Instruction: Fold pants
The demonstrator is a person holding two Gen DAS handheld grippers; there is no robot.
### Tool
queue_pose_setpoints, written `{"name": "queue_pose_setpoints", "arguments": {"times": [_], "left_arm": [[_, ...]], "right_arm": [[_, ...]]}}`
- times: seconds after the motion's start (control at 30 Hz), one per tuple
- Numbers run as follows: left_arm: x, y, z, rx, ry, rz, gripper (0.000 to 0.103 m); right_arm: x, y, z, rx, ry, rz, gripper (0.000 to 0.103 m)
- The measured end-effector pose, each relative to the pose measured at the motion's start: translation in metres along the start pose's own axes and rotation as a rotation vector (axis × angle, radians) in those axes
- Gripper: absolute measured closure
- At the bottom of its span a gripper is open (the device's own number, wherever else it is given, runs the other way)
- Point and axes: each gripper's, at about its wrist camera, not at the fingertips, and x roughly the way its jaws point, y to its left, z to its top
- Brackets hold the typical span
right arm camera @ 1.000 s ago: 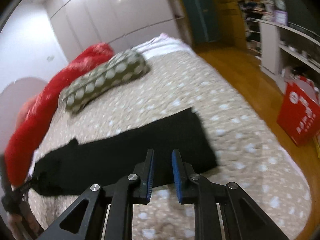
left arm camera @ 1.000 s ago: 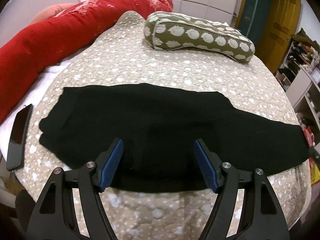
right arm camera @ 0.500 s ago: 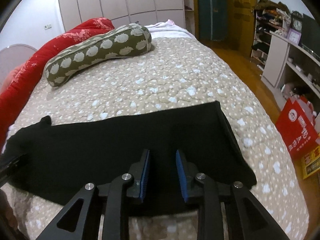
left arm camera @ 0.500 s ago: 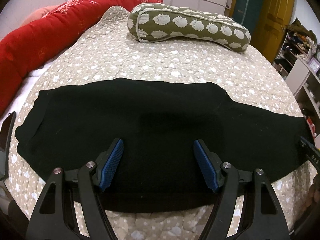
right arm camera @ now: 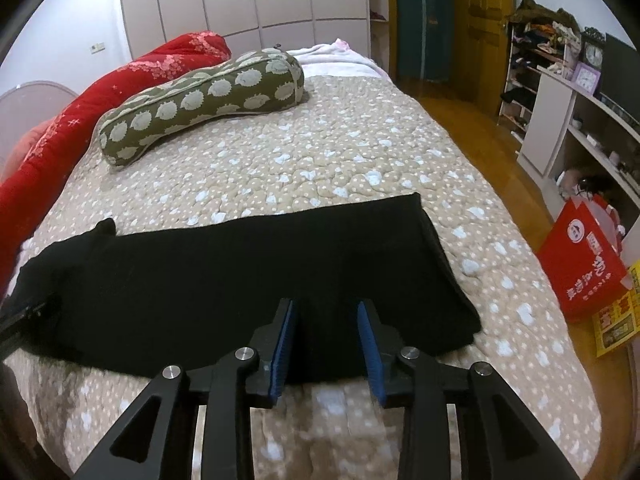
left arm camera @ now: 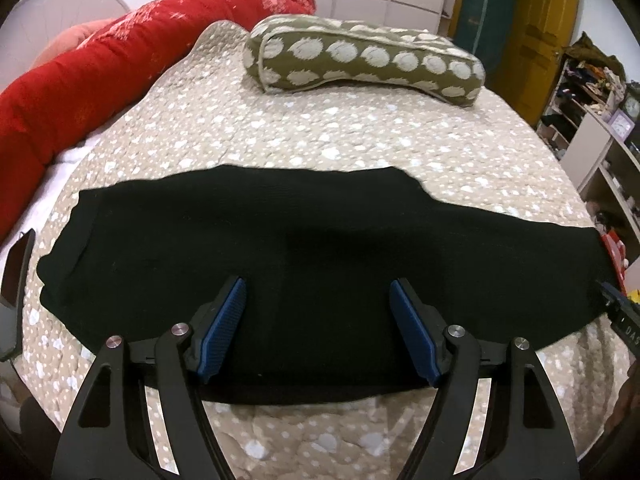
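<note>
We are working at a bed (left arm camera: 320,152) covered in a spotted quilt, with black pants (left arm camera: 320,256) lying flat across its near part as a long strip. From how they lie, we are judging that the legs are already folded one over the other, so the lengthwise fold looks done and the crosswise fold is the step in hand.

Our left claw (left arm camera: 318,332) is hovering over the near edge of the pants toward the middle of the strip, its blue pads wide apart and gripping nothing. Our right claw (right arm camera: 326,340) is hovering over the near edge close to the right end of the pants (right arm camera: 248,272), its pads moderately apart, also empty. In the right view the cloth's right end is lying square near the bed's side, and the left end is trailing off toward a red blanket (right arm camera: 100,92). A green bolster (left arm camera: 364,60) is resting well behind the pants, out of the way. A phone (left arm camera: 16,280) is lying at the bed's left edge, just beside the left end of the cloth.

Next, we are thinking each claw needs to drop to the quilt and pinch a corner at one end of the strip, catching every layer at once. Then both would lift and carry that end over to meet the other. The fabric looks thick and limp, so a shallow pinch may take only the top layer and spoil the stack.
</note>
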Motion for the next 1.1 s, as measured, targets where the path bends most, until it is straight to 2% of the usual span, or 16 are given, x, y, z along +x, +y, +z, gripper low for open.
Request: {"name": "queue_pose_setpoints", "arguments": {"times": [0.13, 0.8, 0.93, 1.1], "left_arm": [[-0.009, -0.013, -0.001, 0.031, -0.015, -0.042, 0.028], [-0.001, -0.084, -0.003, 0.185, 0.020, -0.137, 0.028], [0.002, -0.102, 0.003, 0.224, 0.026, -0.167, 0.028], [0.008, -0.133, 0.016, 0.283, 0.029, -0.221, 0.028]], "right_arm": [[-0.006, -0.002, -0.005, -0.008, -0.001, -0.028, 0.069], [-0.006, -0.027, -0.018, 0.029, 0.019, -0.012, 0.067], [-0.013, -0.039, -0.024, 0.058, 0.021, 0.005, 0.066], [-0.027, -0.074, -0.035, 0.135, 0.003, 0.009, 0.065]]}}
